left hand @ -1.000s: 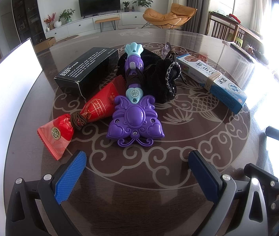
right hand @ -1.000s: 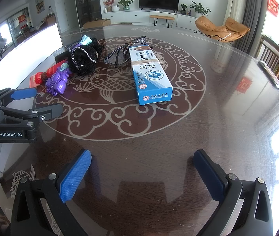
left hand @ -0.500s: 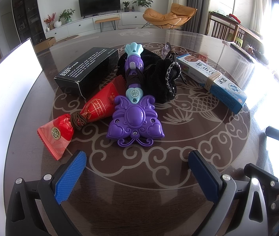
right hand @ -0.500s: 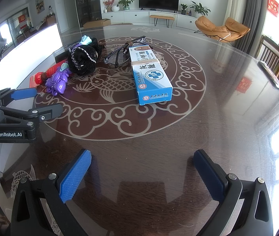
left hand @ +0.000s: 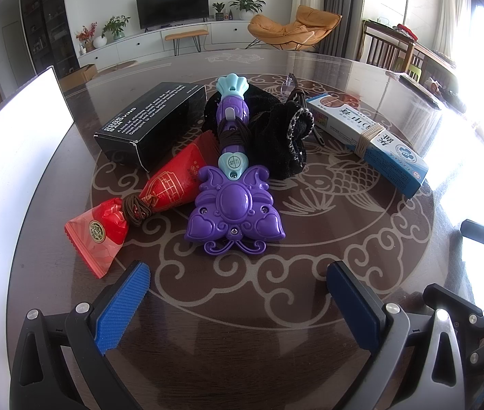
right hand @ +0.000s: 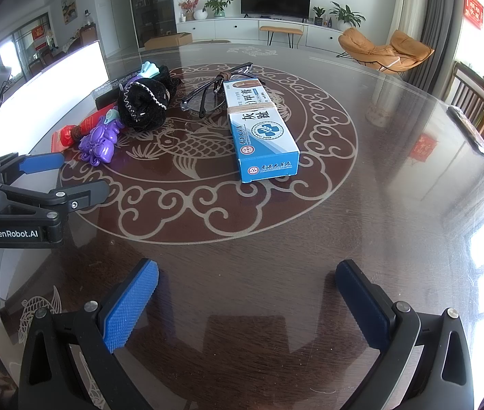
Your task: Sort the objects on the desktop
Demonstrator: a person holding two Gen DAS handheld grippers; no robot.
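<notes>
Hovering over the counter (left hand: 310, 311), the left claw (left hand: 238, 288) and right claw (right hand: 247, 288) both gape wide, holding nothing. Ahead of the left claw lies a purple toy (left hand: 233, 205) between a red packet (left hand: 160, 191) and a black pouch (left hand: 276, 140), with a black box (left hand: 150, 123) behind; the blue box (right hand: 260, 130) lies well ahead of the right claw, beside glasses (right hand: 208, 92).

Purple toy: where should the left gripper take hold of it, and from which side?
Grip the purple toy at its narrow handle, above the wide butterfly head, coming from above with a finger on each side. The left gripper is open, but the head looks too broad.
</notes>
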